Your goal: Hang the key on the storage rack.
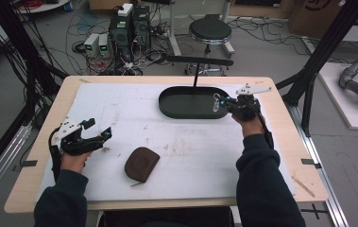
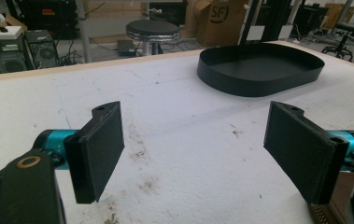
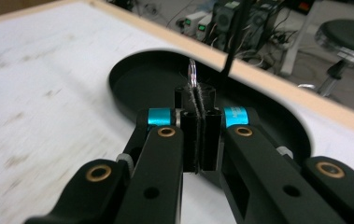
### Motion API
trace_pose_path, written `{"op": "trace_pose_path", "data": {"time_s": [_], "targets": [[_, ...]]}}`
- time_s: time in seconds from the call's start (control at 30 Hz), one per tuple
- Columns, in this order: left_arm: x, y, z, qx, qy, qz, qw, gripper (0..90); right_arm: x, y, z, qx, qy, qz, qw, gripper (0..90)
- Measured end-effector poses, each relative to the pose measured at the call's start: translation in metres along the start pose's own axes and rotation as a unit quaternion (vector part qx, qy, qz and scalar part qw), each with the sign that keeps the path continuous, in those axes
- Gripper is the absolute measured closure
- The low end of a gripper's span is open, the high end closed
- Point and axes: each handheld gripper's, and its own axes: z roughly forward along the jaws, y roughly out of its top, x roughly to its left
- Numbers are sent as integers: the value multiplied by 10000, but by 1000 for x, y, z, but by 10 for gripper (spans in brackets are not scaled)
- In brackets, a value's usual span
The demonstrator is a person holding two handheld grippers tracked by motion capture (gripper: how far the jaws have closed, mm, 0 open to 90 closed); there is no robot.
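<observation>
From above, the right gripper (image 1: 225,102) hangs over the near right rim of the black oval tray (image 1: 176,109), pinching a small clear item (image 1: 216,102); the left gripper (image 1: 96,135) waits well apart, jaws spread, near the brown pouch (image 1: 141,163).

Along the left gripper's jaws there is nothing between the matte pads, and the tray (image 2: 258,74) sits far ahead.

The right gripper view has the jaws (image 3: 198,135) clamped, with the glassy sliver (image 3: 192,72) standing upright (too thin to identify) directly above the tray's smooth floor (image 3: 142,88), so release is straight down.

Dark navy sleeves; black tongs (image 3: 198,135) with teal collars and brass screws.
</observation>
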Motion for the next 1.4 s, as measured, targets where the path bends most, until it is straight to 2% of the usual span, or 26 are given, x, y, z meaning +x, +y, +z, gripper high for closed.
{"op": "trace_pose_path", "data": {"time_s": [0.03,0.23,0.33,0.37,0.5,0.53,0.67,0.7,0.73,0.83,0.97,1.07,1.1,1.13,1.17,1.2,1.23,1.3,1.33,1.4], "targets": [[0,0,0,-8,-11,-2,10000,199,-11,10,4,-117,-70,32,9999,900],[0,-1,2,5,-24,-7,10000,199,-39,30,13,-231,-345,289,9987,900],[0,0,2,7,-32,-8,10000,199,-52,35,20,-281,-501,475,9972,900],[0,-1,2,3,-27,-2,10000,199,-52,35,20,-281,-501,475,9972,900],[-1,0,1,-16,-37,-22,10000,199,-71,35,31,-400,-655,872,9932,900],[-1,0,1,-6,-36,-11,10000,199,-71,35,31,-400,-655,872,9932,900],[-2,-1,2,16,-62,8,10000,199,-81,28,41,-393,-634,1175,9903,900],[-2,-1,2,21,-56,10,10000,199,-81,28,41,-393,-634,1175,9903,900],[-2,-1,2,22,-57,13,10000,199,-81,27,45,-476,-686,1249,9887,900],[-3,-1,3,31,-73,18,10000,199,-84,24,48,-561,-717,1343,9867,896],[-4,-1,3,60,-80,31,9999,199,-85,23,51,-518,-787,1306,9870,887],[-4,-2,4,69,-86,23,9999,199,-82,24,56,-427,-1009,1152,9873,878],[-5,-2,4,66,-86,40,9999,199,-82,23,58,-302,-1177,1167,9857,847],[-5,-1,4,68,-87,40,9999,199,-82,23,58,-302,-1177,1167,9857,847],[-5,-2,4,60,-88,36,9999,199,-82,22,59,-222,-1238,1160,9853,777],[-5,-2,4,68,-92,30,9999,199,-83,18,61,2,-1241,1310,9836,634],[-4,-2,4,75,-106,29,9999,199,-83,16,61,69,-1138,1342,9844,604],[-4,-2,4,89,-110,33,9999,199,-81,14,59,83,-1118,1264,9856,569],[-4,-2,4,93,-124,31,9999,199,-77,11,55,164,-1058,1143,9877,493],[-4,-2,3,64,-130,23,9999,199,-76,10,52,191,-976,1114,9888,468]]}}
